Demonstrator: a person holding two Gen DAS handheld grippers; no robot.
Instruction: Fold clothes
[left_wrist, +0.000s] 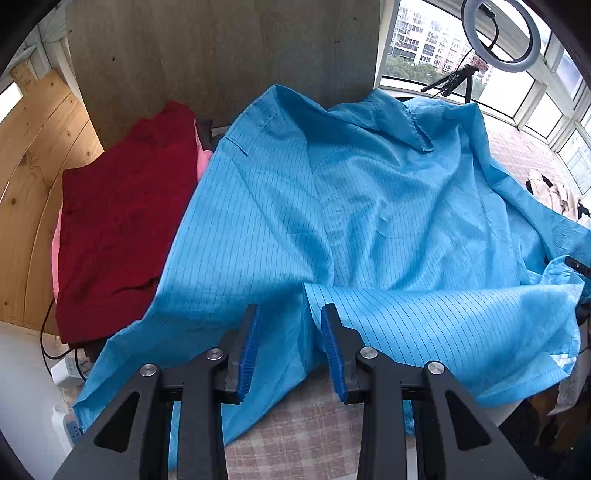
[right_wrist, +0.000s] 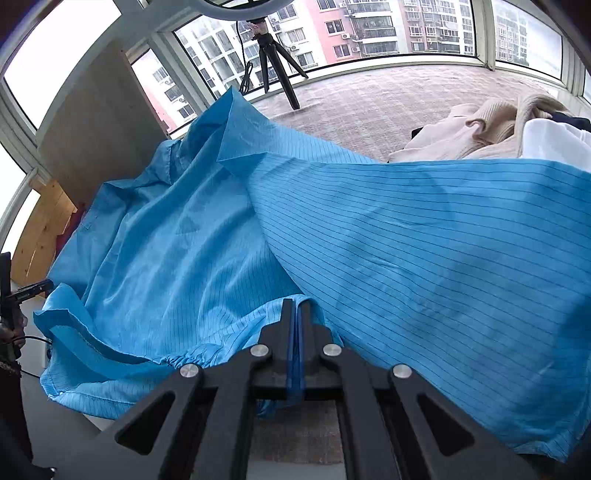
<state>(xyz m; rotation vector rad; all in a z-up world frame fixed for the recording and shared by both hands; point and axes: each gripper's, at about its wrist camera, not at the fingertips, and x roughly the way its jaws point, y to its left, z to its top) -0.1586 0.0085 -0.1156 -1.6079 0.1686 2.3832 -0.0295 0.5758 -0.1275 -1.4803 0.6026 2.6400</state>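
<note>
While blue striped coat (left_wrist: 369, 206) lies spread and rumpled on table (left_wrist: 295, 435), we judge folding barely begun: collar up, no crease made. Right tongs (right_wrist: 295, 314) clamp coat sleeve; left tongs (left_wrist: 290, 321) gape, empty. Red garment (left_wrist: 122, 221) beside looks already folded.

Blue coat (left_wrist: 369, 206): covers most of checked tabletop (left_wrist: 295, 435); lower hem cut off behind left gripper (left_wrist: 290, 321) body.
Sleeve (right_wrist: 424, 251): far end cut off by right frame edge.
Right gripper (right_wrist: 295, 310): pinched fabric edge hidden between closed fingers.
Red garment (left_wrist: 122, 221): right side under coat; pink item (left_wrist: 55, 251) beneath mostly hidden.
Beige clothes (right_wrist: 480, 129): lower part hidden behind sleeve.
Ring light (left_wrist: 498, 29): top cut off.
</note>
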